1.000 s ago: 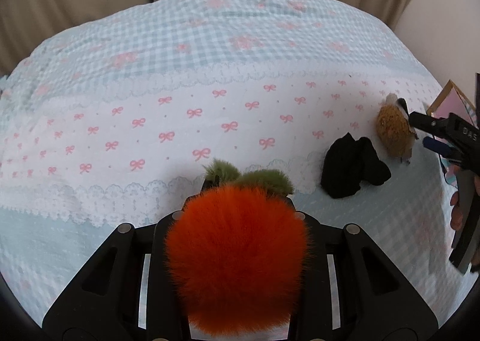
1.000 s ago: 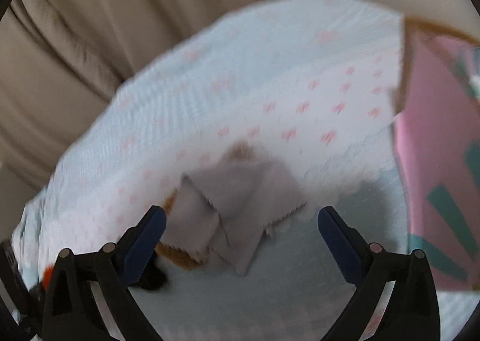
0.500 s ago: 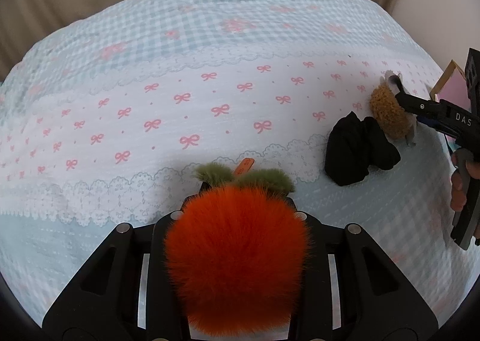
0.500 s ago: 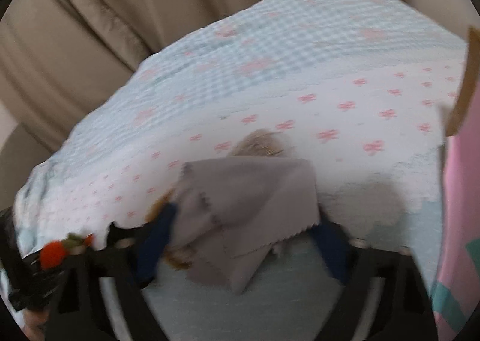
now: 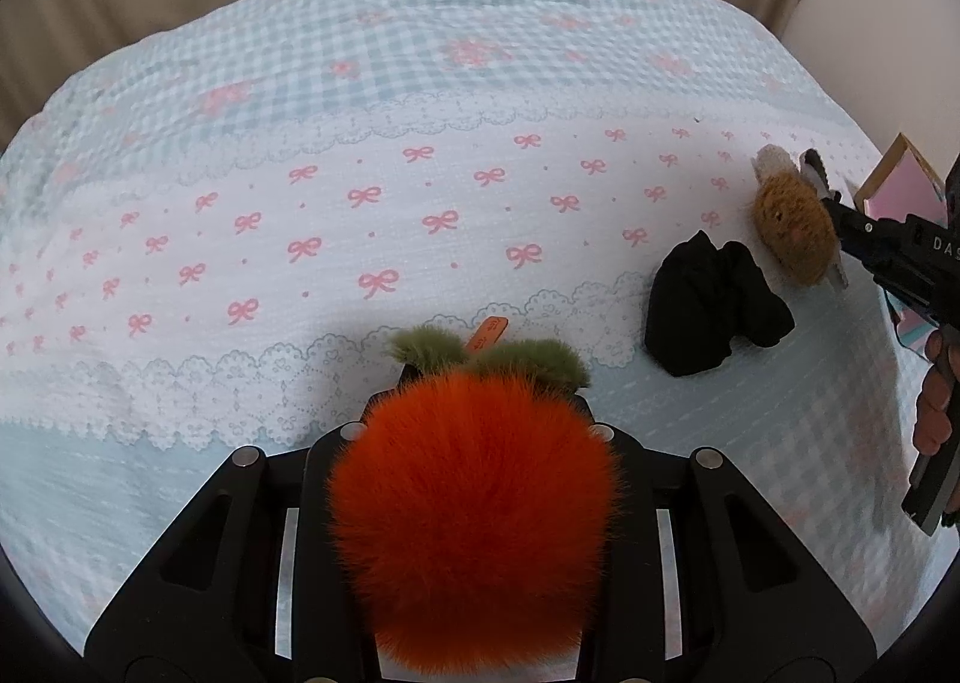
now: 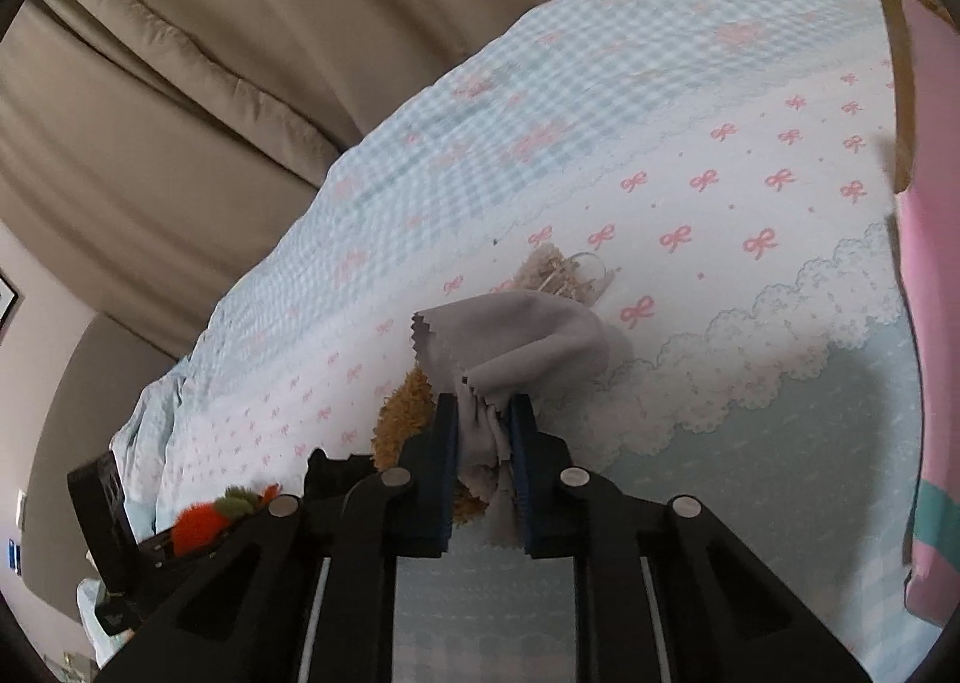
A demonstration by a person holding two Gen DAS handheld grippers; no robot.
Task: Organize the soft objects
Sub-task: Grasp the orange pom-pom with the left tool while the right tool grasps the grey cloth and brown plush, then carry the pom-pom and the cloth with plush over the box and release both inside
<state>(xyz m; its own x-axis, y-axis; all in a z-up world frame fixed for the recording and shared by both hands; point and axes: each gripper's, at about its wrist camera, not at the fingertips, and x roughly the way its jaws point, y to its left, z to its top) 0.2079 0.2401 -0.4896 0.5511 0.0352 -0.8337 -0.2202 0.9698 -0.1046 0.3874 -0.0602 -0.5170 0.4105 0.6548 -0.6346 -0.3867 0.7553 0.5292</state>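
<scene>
My left gripper (image 5: 474,431) is shut on a fluffy orange plush fruit (image 5: 474,509) with green leaves, held over the bed; the plush hides the fingertips. It also shows small in the right wrist view (image 6: 201,524). My right gripper (image 6: 485,425) is shut on a grey cloth (image 6: 510,341) with zigzag edges, its blue pads (image 6: 447,461) pinching the bunched fabric. A brown fuzzy plush (image 6: 405,413) lies under the cloth; in the left wrist view the brown plush (image 5: 792,227) sits at the right gripper's tips. A black crumpled fabric (image 5: 711,311) lies beside it.
The bed cover (image 5: 360,191) is light blue gingham with white lace and pink bows. A pink box (image 6: 930,263) stands at the right. A beige curtain (image 6: 180,53) hangs behind the bed. A pale fuzzy bit with clear plastic (image 6: 564,269) lies beyond the cloth.
My right gripper moved in from open around the grey cloth and closed on it, bunching it up. My left gripper stays shut on the orange plush, shifting only slightly.
</scene>
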